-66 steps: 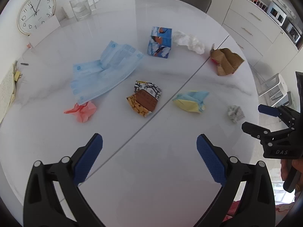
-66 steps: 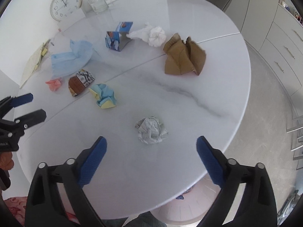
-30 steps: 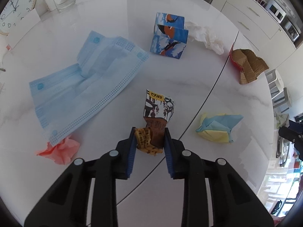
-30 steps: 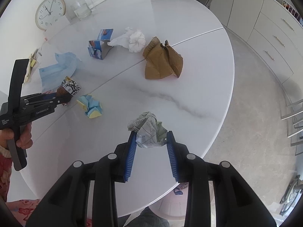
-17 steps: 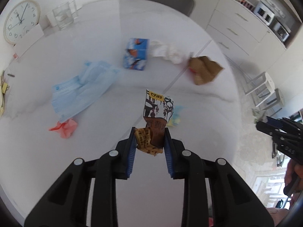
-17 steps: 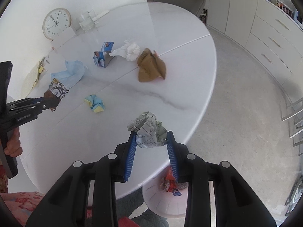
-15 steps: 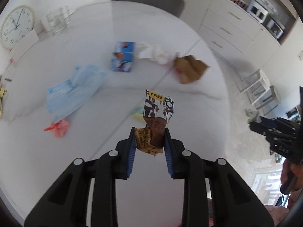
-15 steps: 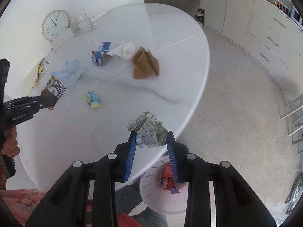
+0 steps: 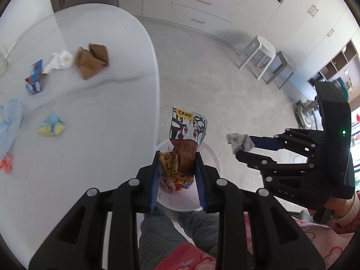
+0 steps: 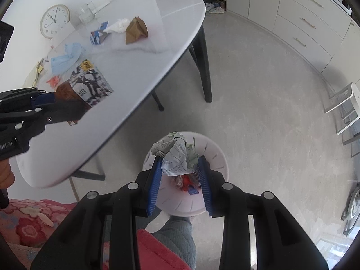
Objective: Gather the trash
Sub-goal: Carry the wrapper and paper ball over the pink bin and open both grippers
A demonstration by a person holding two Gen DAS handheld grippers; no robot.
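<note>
Both hand-held grippers have swung off the tabletop [image 9: 94,135] to the white bin [image 10: 216,153]: left hand-held gripper [image 9: 177,168] clamps the snack wrapper [image 9: 186,135], right hand-held gripper [image 10: 180,175] clamps the crumpled paper ball [image 10: 175,153], ready to drop.

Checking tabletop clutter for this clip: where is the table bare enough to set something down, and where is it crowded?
Bare: the white table along its edge facing the bin. Crowded: the far side, around the brown paper, blue carton, tissue and face mask.

Glossy marble-look table [image 10: 144,67]; crumpled paper ball [image 10: 177,155]; shiny printed wrapper [image 9: 186,132].
</note>
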